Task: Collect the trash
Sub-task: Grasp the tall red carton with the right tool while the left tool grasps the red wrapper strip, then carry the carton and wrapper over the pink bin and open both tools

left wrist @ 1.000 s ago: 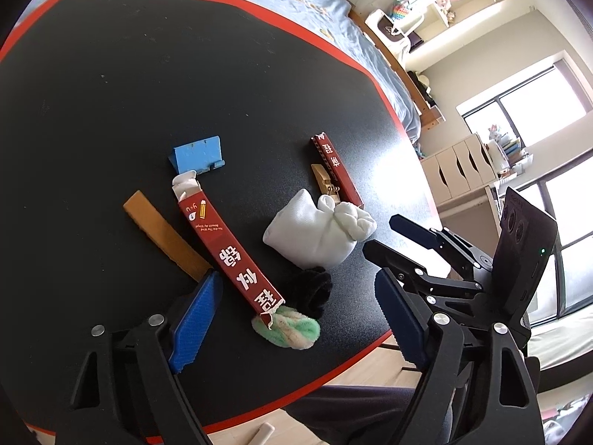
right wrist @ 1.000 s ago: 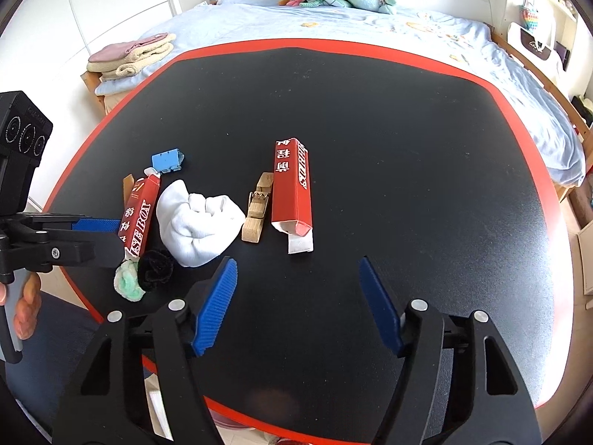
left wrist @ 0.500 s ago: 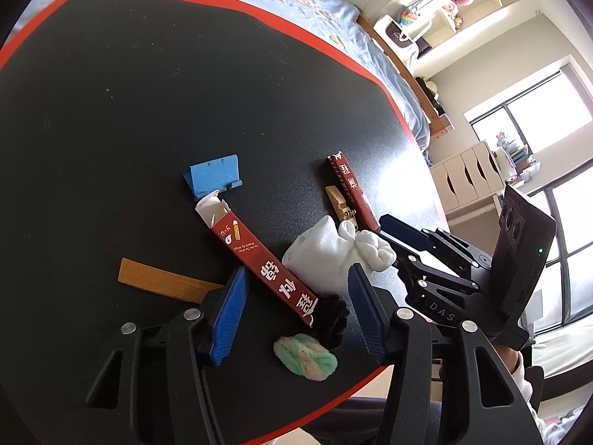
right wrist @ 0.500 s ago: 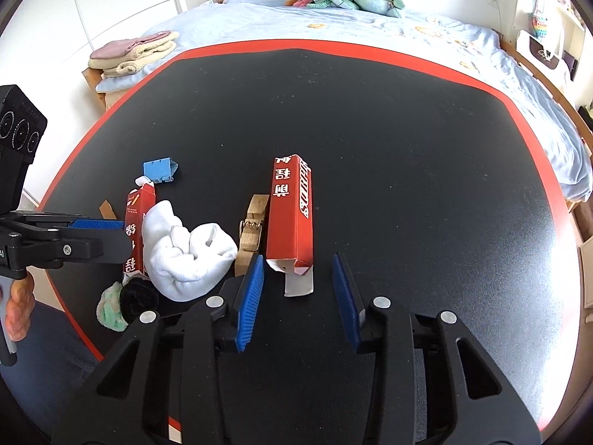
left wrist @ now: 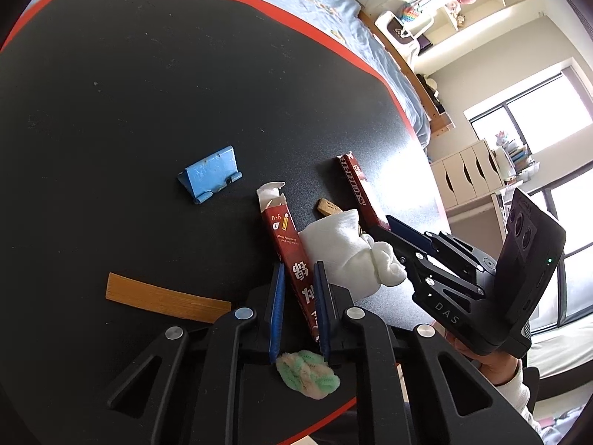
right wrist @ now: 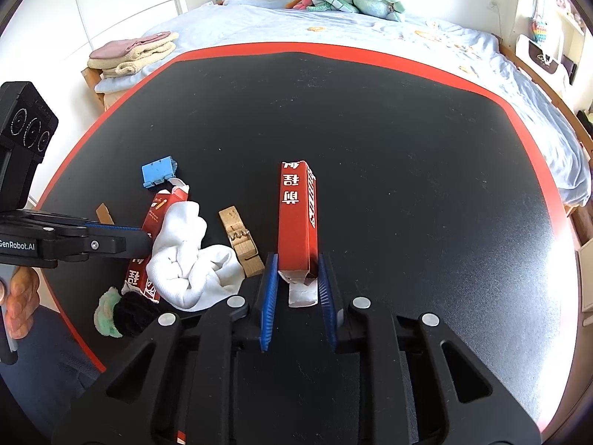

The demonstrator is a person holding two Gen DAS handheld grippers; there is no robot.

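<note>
While the black counter (right wrist: 370,118) carries the clutter, the right tool (right wrist: 296,293) is closing on the upright red carton (right wrist: 296,218), and the left tool (left wrist: 298,307) is closing on the torn red carton (left wrist: 287,239) beside a white sock (left wrist: 344,256).

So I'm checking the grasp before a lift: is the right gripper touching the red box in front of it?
Touching. In the right wrist view the closing right gripper has both blue pads against the sides of the red box at its torn near end.

A blue stand (right wrist: 158,175) sits at ten o'clock on the black table (right wrist: 370,129); white socks (right wrist: 189,259) (bundled) lie at eight.
</note>
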